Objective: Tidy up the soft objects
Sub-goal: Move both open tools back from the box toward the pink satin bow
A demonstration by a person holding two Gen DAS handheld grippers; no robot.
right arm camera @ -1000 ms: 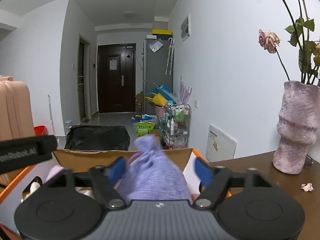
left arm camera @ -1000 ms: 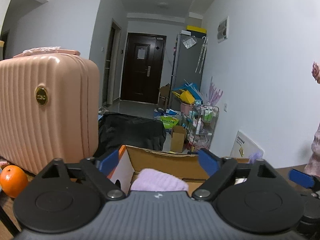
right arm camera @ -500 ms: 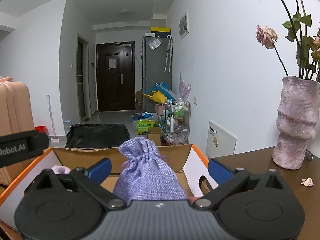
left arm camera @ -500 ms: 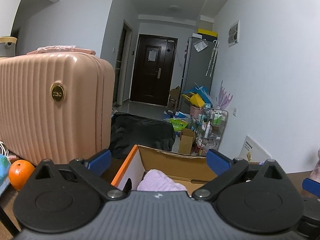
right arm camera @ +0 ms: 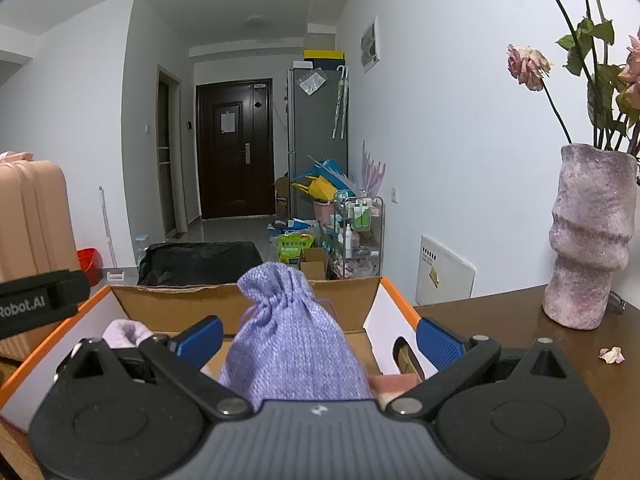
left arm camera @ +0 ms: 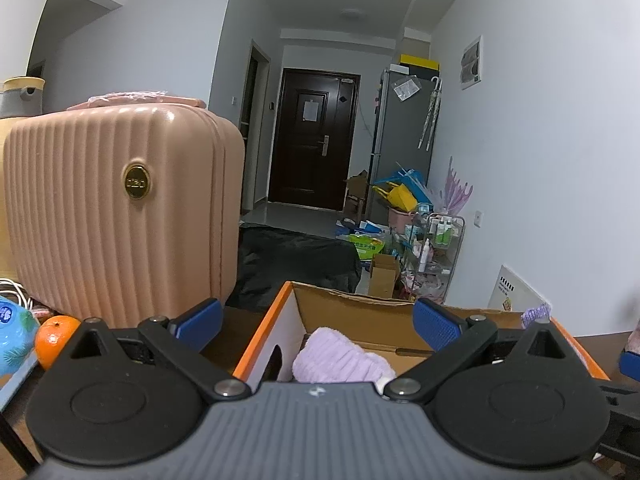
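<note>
Right gripper (right arm camera: 318,338) jaws spread wide, they have just been opening; the purple drawstring pouch (right arm camera: 290,336) stands upright between the blue pads, touching neither. Pouch sits inside the cardboard box (right arm camera: 248,306) with orange edges, gathered neck up, reaching above the box's far wall. A pink block (right arm camera: 394,384) lies in the box just right of the pouch base. The lilac fuzzy cloth (right arm camera: 124,332) is at the box's left side, behind the right gripper's left finger.

Left gripper (left arm camera: 316,322) jaws also fully spread, just been opening, nothing pinched. From the left wrist view the lilac fuzzy cloth (left arm camera: 340,362) lies in the box's near-left corner, low between the two pads, clear of both. Cardboard box (left arm camera: 360,306) open top; the pouch top (left arm camera: 536,314) pokes up at its right side.

Box rests on a dark wooden table (right arm camera: 500,320). Pink suitcase (left arm camera: 120,216) stands left of the box, orange (left arm camera: 54,338) in front of it. Pink vase (right arm camera: 588,236) with wilted roses stands right of the box, well apart.
</note>
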